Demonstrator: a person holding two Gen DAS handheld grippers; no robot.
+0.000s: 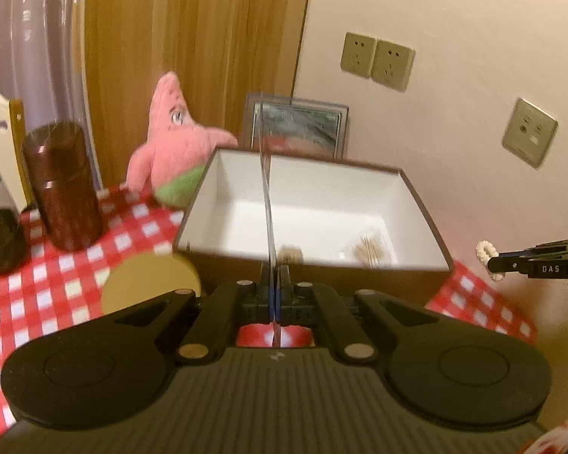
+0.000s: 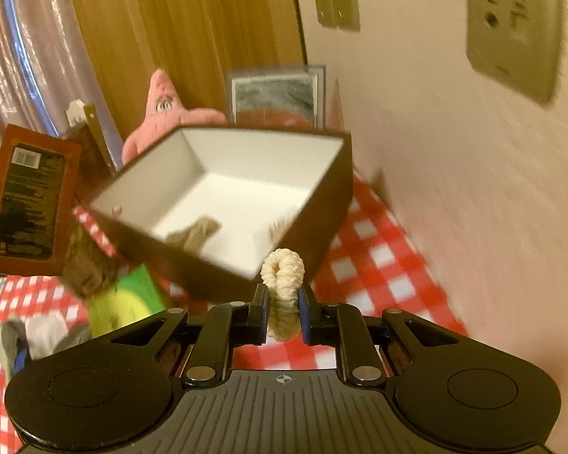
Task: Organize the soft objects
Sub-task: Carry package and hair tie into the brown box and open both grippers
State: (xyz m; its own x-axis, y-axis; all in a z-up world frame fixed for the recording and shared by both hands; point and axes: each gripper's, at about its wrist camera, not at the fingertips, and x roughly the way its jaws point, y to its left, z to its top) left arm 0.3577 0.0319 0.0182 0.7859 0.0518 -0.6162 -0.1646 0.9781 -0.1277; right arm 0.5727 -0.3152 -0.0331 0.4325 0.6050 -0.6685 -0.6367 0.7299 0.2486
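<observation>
My right gripper (image 2: 282, 304) is shut on a cream knitted scrunchie (image 2: 284, 283), held above the checked cloth just in front of the near right corner of the open brown box (image 2: 329, 204). The box's white inside holds a beige soft thing (image 2: 197, 232). In the left wrist view the right gripper (image 1: 500, 263) shows at the right edge with the scrunchie (image 1: 486, 251), right of the box (image 1: 431, 223). My left gripper (image 1: 273, 276) is shut on a thin clear sheet (image 1: 267, 196) seen edge-on, standing up in front of the box.
A pink starfish plush (image 1: 170, 140) stands behind the box's left side. A framed picture (image 1: 299, 125) leans on the wall. A dark red cylinder (image 1: 62, 185) and a yellow disc (image 1: 151, 283) sit left. A book (image 2: 30, 196) and green-yellow soft things (image 2: 125, 302) lie left.
</observation>
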